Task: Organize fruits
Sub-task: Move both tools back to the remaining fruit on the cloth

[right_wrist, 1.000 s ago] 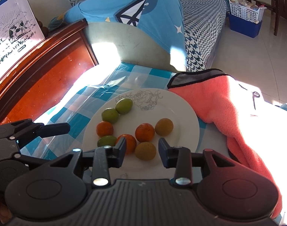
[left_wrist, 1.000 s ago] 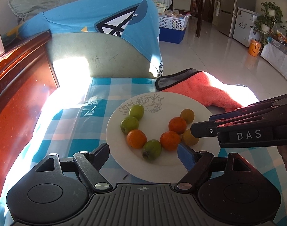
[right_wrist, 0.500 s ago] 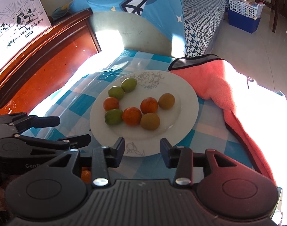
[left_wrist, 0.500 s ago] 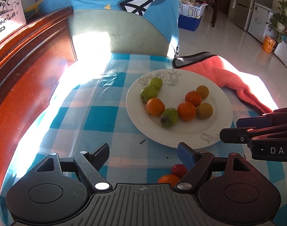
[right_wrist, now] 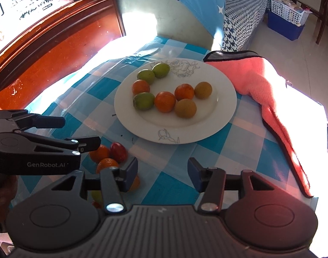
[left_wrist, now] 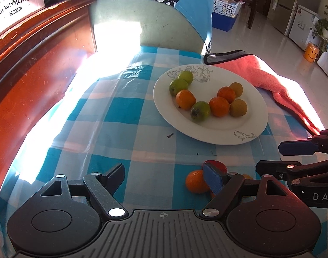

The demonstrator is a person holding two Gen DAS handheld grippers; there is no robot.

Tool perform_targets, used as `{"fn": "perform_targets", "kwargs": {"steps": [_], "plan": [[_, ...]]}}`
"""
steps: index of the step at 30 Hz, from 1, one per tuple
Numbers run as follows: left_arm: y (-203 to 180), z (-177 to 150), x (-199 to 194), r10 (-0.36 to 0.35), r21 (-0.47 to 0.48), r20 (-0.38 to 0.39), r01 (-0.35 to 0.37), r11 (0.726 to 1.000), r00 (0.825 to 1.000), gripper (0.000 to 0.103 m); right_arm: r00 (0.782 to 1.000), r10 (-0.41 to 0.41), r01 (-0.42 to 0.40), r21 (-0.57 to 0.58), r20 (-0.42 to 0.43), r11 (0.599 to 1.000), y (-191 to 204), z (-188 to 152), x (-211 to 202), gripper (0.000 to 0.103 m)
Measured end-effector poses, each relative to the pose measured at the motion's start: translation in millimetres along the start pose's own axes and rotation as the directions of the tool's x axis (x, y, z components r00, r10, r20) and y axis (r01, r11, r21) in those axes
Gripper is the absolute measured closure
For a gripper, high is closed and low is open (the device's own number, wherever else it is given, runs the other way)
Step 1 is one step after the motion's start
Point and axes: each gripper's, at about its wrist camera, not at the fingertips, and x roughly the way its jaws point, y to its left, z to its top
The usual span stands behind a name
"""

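Observation:
A white plate [left_wrist: 253, 126] [right_wrist: 226, 116] on the blue checked tablecloth holds several green, orange and brownish fruits. Loose fruits lie on the cloth in front of it: an orange one [left_wrist: 195, 181] [right_wrist: 99, 153] and a red one [left_wrist: 216, 164] [right_wrist: 118, 151], with more partly hidden behind the fingers. My left gripper [left_wrist: 165, 179] is open and empty, above the cloth just left of the loose fruits. My right gripper [right_wrist: 161, 175] is open and empty, near the plate's front edge; it also shows in the left wrist view [left_wrist: 280, 158].
A pink towel [left_wrist: 269, 77] [right_wrist: 256, 79] lies right of the plate and hangs over the table's edge. A red-brown wooden board [left_wrist: 35, 64] borders the table's left side. A chair back draped with blue cloth [right_wrist: 185, 6] stands at the far end.
Both grippers have drawn back from the plate towards the table's near edge. The loose fruits in front of the plate have come into view. Both stay open.

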Motion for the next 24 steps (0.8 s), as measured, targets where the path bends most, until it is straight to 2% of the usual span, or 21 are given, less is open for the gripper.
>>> {"fn": "perform_targets", "kwargs": {"steps": [9,15,21,24], "plan": [[6,-6,-2,-0.016,-0.011,0.018,0.016,1.0,1.0,0.022,1.0,0.015,-0.015,-0.012,-0.015,1.0,5,-13,0,0.051],[20,-3,-1,-0.021,-0.053,0.034,0.023,0.998,0.999,0.023,0.998,0.067,-0.067,-0.004,-0.017,0.998,-1,-22,-4,0.052],[18,-3,4,-0.072,-0.057,0.027,0.073,0.996,0.997,0.023,0.994,0.105,-0.105,-0.032,-0.013,0.994,6,-23,0,0.052],[15,-4,7,-0.083,-0.057,0.023,0.084,0.995,0.996,0.024,0.993,0.116,-0.117,-0.024,-0.021,0.993,8,-23,6,0.057]]}}
